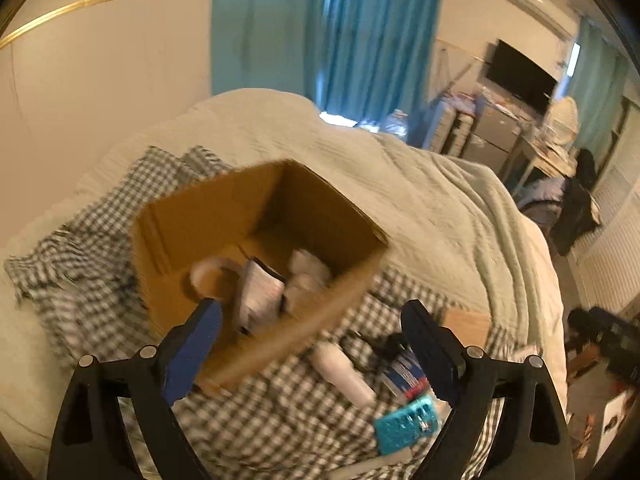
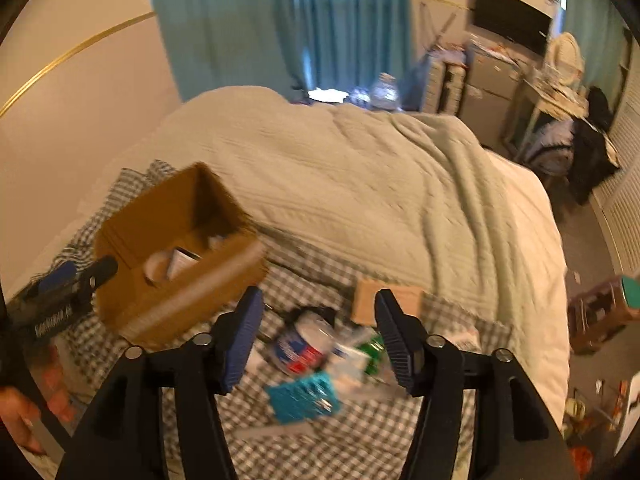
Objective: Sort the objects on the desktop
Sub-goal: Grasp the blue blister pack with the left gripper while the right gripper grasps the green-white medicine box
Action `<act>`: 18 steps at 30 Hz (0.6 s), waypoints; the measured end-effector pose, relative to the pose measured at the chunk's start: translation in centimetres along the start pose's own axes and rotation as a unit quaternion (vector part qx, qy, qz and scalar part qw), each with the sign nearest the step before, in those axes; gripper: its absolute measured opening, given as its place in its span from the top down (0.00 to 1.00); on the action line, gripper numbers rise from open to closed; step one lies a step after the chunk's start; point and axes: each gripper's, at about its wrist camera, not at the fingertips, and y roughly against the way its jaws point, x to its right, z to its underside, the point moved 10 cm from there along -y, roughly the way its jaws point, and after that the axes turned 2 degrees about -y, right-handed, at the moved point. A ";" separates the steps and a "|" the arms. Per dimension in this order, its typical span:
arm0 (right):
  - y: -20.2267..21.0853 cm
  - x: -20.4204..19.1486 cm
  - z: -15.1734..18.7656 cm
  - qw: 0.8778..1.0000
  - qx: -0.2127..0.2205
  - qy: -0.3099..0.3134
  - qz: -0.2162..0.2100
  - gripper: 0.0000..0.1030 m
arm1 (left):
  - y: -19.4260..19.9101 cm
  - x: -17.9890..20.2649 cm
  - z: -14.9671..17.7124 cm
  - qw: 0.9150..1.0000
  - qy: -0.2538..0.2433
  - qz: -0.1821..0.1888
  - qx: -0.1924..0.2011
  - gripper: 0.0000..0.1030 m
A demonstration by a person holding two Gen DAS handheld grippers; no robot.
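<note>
An open cardboard box [image 1: 256, 248] sits on a checked cloth [image 1: 280, 420] on a bed and holds a tape roll [image 1: 212, 276], a white packet [image 1: 260, 296] and white items. My left gripper [image 1: 312, 320] is open and empty, over the box's near wall. Loose items lie right of the box: a white bottle [image 1: 344, 372], a teal block [image 1: 408, 420], a blue-red roll [image 2: 304, 344], a green item [image 2: 372, 352] and a small tan box [image 2: 384, 304]. My right gripper [image 2: 316, 312] is open and empty above this pile. The box also shows in the right wrist view [image 2: 176, 256].
A pale green blanket [image 2: 380, 184] covers the bed behind the cloth. The left gripper [image 2: 72, 284] shows at the left of the right wrist view. Blue curtains, a TV and cluttered furniture stand far behind. The bed edge drops to the floor at right.
</note>
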 end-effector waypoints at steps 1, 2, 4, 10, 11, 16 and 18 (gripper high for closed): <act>-0.1 1.1 0.6 1.000 -0.004 -0.006 0.004 0.41 | -0.3 1.1 1.1 1.000 -0.014 0.005 -0.001 0.09; -0.2 2.4 1.5 1.000 -0.009 -0.012 0.011 0.40 | -0.6 2.2 2.3 1.000 -0.029 0.007 -0.001 0.09; -0.6 5.2 3.2 0.999 -0.016 -0.021 0.029 0.36 | -1.4 4.1 4.6 0.998 -0.054 0.010 0.001 0.09; -2.4 12.2 7.8 0.996 -0.043 -0.041 0.063 0.21 | -5.5 8.9 13.0 0.994 -0.089 0.048 -0.046 0.09; -2.7 13.2 8.3 0.995 -0.052 -0.042 0.069 0.21 | -6.3 9.6 14.3 0.992 -0.097 0.050 -0.058 0.09; -4.6 14.9 8.7 0.994 -0.071 0.000 0.081 0.08 | -10.0 11.8 18.7 0.984 -0.131 0.074 -0.092 0.09; -5.7 14.7 8.7 0.994 -0.078 0.020 0.080 0.03 | -11.0 12.7 19.8 0.981 -0.147 0.079 -0.097 0.09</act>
